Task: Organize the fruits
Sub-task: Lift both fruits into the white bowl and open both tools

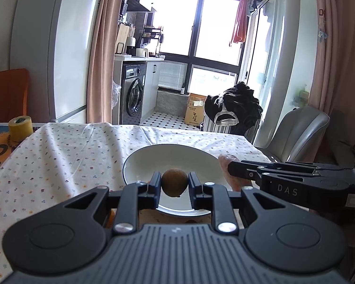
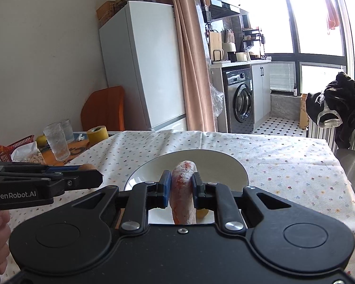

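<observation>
- Right up close, the left gripper (image 1: 174, 181) has a small round brown fruit (image 1: 174, 182), kiwi-looking, pinched between its pads, closed just to the width of the fruit. It hangs over the near edge of the white plate (image 1: 142, 163).
- Same deal on the other side: the right gripper (image 2: 181, 188) is clamped around the middle of a long pinkish fruit (image 2: 183, 189) with red blotches and a pale, frosty-looking skin. Can't say what fruit it actually is. It sticks out forward past the pads, above the plate (image 2: 234, 168).
- Handling guess: the brown one looks light and a bit soft, so a gentle squeeze across its widest part is plenty, since it'd roll if let go high up.
- The long one seems heavier and maybe slick with that coating; holding it mid-length like now keeps it from tipping.
- Something yellow (image 2: 202, 213) peeks out just below the right pads, mostly hidden, so no idea what it is.
- Under everything is a flowery tablecloth (image 1: 71, 156), and the plate itself looks bare from here.
- Further back on the left: a roll of yellow tape (image 2: 96, 134), two drinking glasses (image 2: 56, 140) and a red basket (image 2: 9, 150).
- Way behind, a white fridge (image 2: 142, 66) and a washing machine (image 2: 240, 97).
</observation>
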Demonstrator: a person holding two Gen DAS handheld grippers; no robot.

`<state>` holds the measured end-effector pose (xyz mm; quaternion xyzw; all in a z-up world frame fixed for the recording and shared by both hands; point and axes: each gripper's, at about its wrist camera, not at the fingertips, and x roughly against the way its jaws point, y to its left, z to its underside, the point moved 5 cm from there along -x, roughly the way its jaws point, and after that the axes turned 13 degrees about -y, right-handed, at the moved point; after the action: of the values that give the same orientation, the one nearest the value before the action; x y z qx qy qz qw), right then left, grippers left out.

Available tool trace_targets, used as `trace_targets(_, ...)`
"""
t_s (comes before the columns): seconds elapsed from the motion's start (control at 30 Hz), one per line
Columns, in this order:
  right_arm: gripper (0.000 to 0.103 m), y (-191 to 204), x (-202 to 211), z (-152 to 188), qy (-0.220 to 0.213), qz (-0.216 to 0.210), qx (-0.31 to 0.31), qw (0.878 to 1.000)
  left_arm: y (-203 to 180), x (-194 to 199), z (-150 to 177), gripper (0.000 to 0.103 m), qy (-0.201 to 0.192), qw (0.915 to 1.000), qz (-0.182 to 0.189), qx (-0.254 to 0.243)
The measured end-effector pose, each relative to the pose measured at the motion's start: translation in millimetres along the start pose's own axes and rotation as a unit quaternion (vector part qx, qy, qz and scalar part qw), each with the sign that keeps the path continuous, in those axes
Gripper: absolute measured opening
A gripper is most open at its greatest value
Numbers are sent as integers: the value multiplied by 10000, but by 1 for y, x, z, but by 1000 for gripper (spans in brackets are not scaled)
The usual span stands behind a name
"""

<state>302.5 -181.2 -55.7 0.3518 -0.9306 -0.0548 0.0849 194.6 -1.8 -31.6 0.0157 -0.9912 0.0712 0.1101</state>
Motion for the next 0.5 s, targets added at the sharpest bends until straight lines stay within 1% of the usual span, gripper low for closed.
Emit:
trace_targets(0.2,17,-12,-19,-8,-72,18,-109,9999,1,-25,-2,22,130,9999,-43,43)
trace_targets(0.43,17,-26,-41,-9,-54,19,-338,9994,1,-49,0,22,248,9997,-77,41)
trace_targets(0.47,17,-28,-43,-8,-80,36,-318,9995,1,-51,1,23,240,9997,-73,16)
trace_targets(0.5,17,-29,-45,-8,-115,63,-306,9994,-1,-53,1,27,212,9997,-65,-42)
